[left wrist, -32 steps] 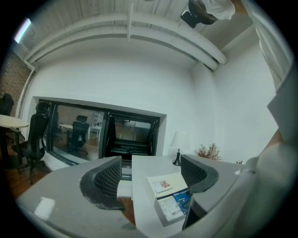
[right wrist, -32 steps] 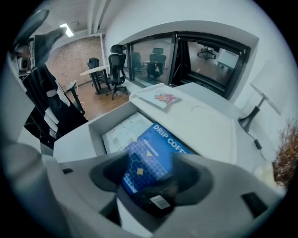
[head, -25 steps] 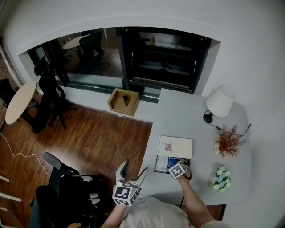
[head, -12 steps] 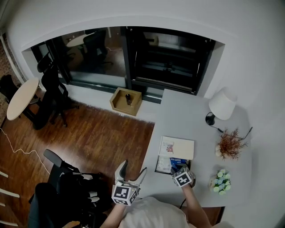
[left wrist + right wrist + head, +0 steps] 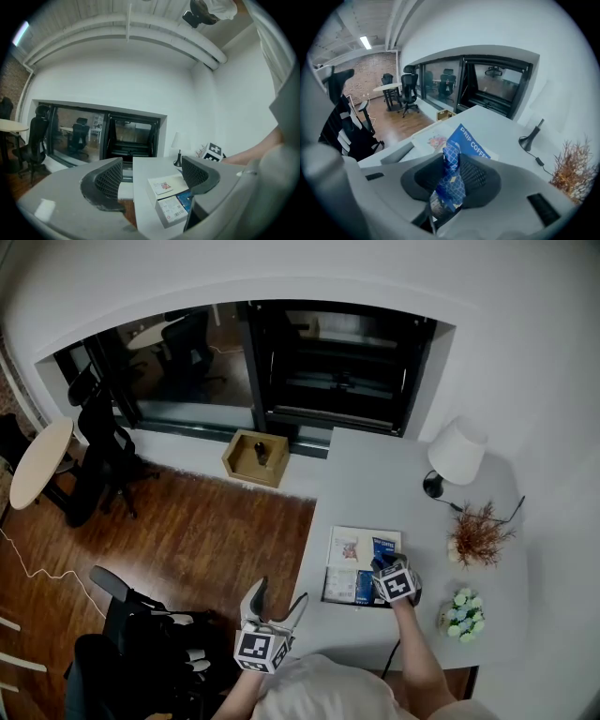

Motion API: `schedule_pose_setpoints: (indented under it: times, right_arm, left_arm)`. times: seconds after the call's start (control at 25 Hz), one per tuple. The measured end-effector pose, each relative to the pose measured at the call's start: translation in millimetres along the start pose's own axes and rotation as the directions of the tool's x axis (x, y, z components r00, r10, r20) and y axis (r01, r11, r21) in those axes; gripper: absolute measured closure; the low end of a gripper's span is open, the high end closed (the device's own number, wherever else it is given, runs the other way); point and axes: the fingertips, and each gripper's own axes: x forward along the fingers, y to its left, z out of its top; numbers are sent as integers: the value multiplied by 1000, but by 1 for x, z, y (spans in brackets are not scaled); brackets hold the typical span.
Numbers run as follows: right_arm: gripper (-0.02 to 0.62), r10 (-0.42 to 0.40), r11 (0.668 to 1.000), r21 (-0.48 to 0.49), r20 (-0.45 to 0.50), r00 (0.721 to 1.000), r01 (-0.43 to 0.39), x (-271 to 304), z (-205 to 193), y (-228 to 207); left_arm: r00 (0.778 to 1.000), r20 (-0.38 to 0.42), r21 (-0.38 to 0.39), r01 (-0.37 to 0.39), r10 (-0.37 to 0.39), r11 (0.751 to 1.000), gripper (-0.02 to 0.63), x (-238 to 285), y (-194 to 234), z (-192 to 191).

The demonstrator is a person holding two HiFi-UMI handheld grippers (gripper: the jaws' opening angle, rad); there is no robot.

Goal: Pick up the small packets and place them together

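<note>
One blue packet (image 5: 451,157) clamped between just-closed right tongs (image 5: 451,180).

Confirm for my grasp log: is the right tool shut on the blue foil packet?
Shut on it. The right tool has just closed its jaws; both pads pinch the blue foil packet.

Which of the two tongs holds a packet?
The right tongs, shut on a blue coffee packet; the left tongs are open and empty.

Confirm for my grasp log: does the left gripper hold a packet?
No, the left gripper has its fingers apart with nothing between them.
</note>
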Motion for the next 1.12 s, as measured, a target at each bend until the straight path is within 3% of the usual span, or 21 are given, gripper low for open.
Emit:
schedule_pose_setpoints:
  times: [0.24, 0.28, 0.44, 0.48, 0.52, 0.56, 0.68, 0.76, 0.84, 0.96, 1.04, 1.12]
  right_arm:
    - [439, 3, 1000, 2, -120, 993, -3, 45, -12, -11]
    - [405, 8, 1000, 6, -133, 991, -7, 48, -15, -10]
    - [391, 14, 1000, -5, -119, 993, -15, 50, -13, -10]
    - [310, 17, 1000, -8, -108, 994, -18, 49, -12, -9]
    - [152, 13, 1000, -14, -89, 996, -14, 46, -11, -8]
    - [84, 1, 1000, -23, -58, 998, -2, 40, -7, -8]
    - [84, -8, 1000, -3, 163, 987, 9, -1, 20, -3]
    - [84, 27, 995, 74, 383, 924, -60, -48, 49, 7]
    - [89, 10, 986, 129, 574, 819, -102, -104, 74, 15]
    - [127, -73, 990, 133, 731, 678, -37, -178, 87, 22]
    - [129, -133, 988, 155, 775, 618, 18, -209, 85, 23]
    - [128, -189, 980, 187, 778, 599, 66, -223, 80, 23]
  left_arm:
    - [1000, -2, 6, 14, -14, 1000, 227, -2, -11, 1]
    - [1000, -2, 4, 11, -11, 1000, 227, -3, -11, 1]
    - [1000, -1, -3, -5, 5, 1000, 227, -8, -10, -2]
    - [1000, -2, -5, -9, 9, 1000, 227, -8, -9, -2]
    - [1000, -2, -7, -12, 12, 1000, 227, -9, -9, -3]
    - [1000, -3, -8, -14, 14, 1000, 227, -10, -8, -3]
    - [1000, 5, -11, -13, 13, 1000, 227, -11, -6, 0]
    - [1000, 16, -7, -2, 2, 1000, 227, -9, -6, 4]
    - [999, 30, 8, 19, -19, 1000, 227, -5, -9, 9]
    - [997, 50, 30, 58, -60, 998, 227, 2, -17, 18]
    - [994, 63, 43, 90, -92, 995, 227, 7, -26, 24]
    - [989, 71, 62, 123, -128, 990, 227, 11, -35, 30]
